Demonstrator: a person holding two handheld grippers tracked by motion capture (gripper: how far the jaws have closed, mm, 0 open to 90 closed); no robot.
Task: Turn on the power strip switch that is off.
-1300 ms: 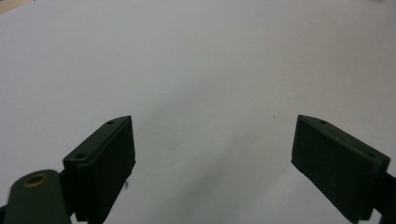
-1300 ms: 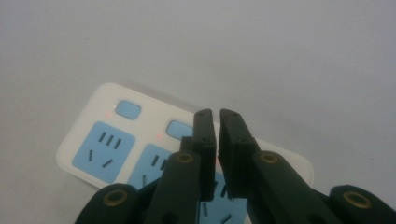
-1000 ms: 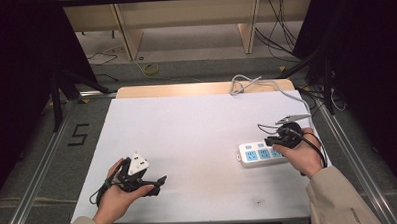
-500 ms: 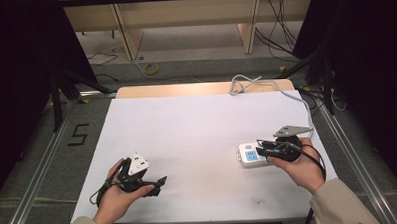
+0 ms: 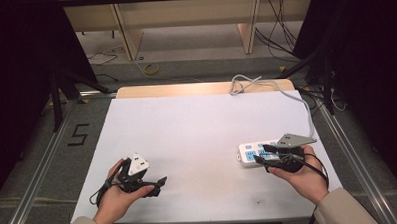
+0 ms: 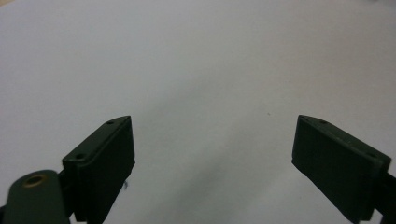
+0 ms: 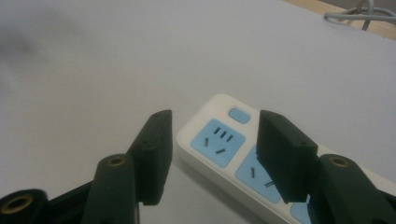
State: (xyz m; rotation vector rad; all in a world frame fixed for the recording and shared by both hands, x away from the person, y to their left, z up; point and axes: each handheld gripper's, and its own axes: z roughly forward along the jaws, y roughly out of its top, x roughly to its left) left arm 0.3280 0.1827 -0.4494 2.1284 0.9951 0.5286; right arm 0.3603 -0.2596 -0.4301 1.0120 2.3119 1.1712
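1. My left gripper [image 5: 156, 186] sits low over the near left part of the white table [image 5: 197, 137], held in my left hand [image 5: 117, 197]. Its jaws stand wide apart with only bare tabletop between them, as the left gripper view shows plainly; it grips nothing.

2. My right gripper [image 5: 262, 155] is at the near right of the table, in my right hand [image 5: 301, 176], with its grey three-cornered plate on top and its jaws pointing toward the left.

3. The white power strip [image 5: 253, 152] lies flat on the table at the right side, its free end toward the table's middle. Its grey cable [image 5: 291, 96] runs up the right side to a loose coil at the far wooden edge [image 5: 200, 88].

4. In the right gripper view, the jaws stand apart on either side of the power strip [image 7: 233, 140] at its switch end: one jaw is off its edge over the table, the other above the second blue socket face. The jaws are released, not closed on it. I cannot tell for certain whether either jaw touches the strip's casing; from that angle they seem to hang just over it.

5. That view shows a blue switch [image 7: 238, 114] at the strip's end and blue socket faces behind it.
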